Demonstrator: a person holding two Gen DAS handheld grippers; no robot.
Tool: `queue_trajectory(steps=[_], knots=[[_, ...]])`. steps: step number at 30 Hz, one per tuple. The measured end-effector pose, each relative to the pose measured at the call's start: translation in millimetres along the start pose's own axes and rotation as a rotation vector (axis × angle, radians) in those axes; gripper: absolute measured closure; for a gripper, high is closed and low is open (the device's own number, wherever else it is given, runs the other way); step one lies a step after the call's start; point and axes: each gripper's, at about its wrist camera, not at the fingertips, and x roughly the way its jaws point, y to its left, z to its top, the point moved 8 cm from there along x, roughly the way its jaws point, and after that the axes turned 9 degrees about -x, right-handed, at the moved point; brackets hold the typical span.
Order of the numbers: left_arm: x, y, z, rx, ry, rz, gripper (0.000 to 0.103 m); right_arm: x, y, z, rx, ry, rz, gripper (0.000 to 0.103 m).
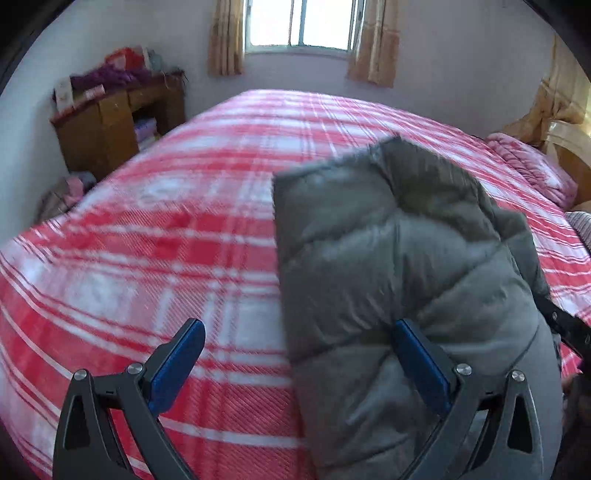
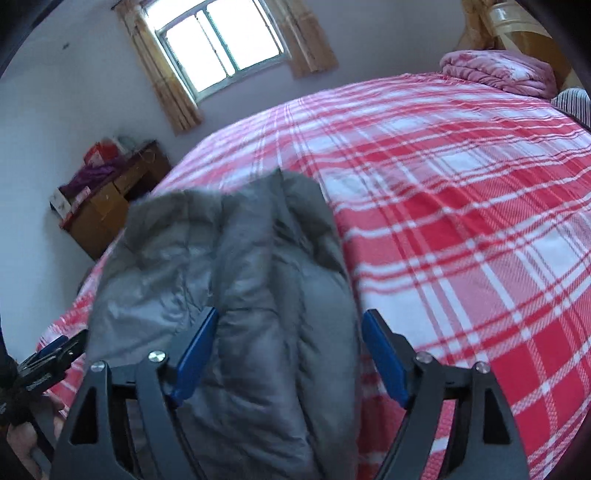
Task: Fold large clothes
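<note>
Bedroom, white walls, one window with tan curtains either side. A bed with a red-and-white plaid cover fills most of both views; it serves as the landmark here.

Beyond the bed's far left corner stands a wooden cabinet. Its top carries a purple bundle, something red and a small box; the open shelf holds folded cloth, too blurred to identify further. At the head of the bed lies a folded pink quilt, against a wooden headboard. A striped item shows just beside the quilt at the frame edge.

The grey puffer jacket lies on the bed's near side, folded into a long, thick bundle running away from the cameras.

Left gripper: jaws spread wide. The right finger touches the jacket's near edge; the left finger is over bare cover. Nothing is gripped.

Right gripper: jaws wide apart, straddling the jacket's near end. The pads do not appear to press on the fabric.
</note>
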Motion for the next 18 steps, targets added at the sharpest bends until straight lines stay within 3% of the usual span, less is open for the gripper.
queue_trajectory(steps=[5, 9, 14, 18], knots=[[5.6, -3.6, -5.2, -0.006, 0.000, -0.034, 0.001, 10.4, -3.1, -6.9, 0.030, 0.030, 0.063, 0.023], [8.3, -12.6, -5.8, 0.041, -0.013, -0.035, 0.001, 13.3, 5.4, -10.5, 0.007, 0.047, 0.144, 0.038], [8.8, -18.4, -6.1, 0.070, -0.034, -0.032, 0.001, 16.8, 7.7, -12.7, 0.018, 0.061, 0.212, 0.039], [15.0, -23.2, -2.9, 0.072, -0.030, -0.045, 0.001, 23.3, 8.9, -10.7, 0.017, 0.073, 0.216, 0.036]])
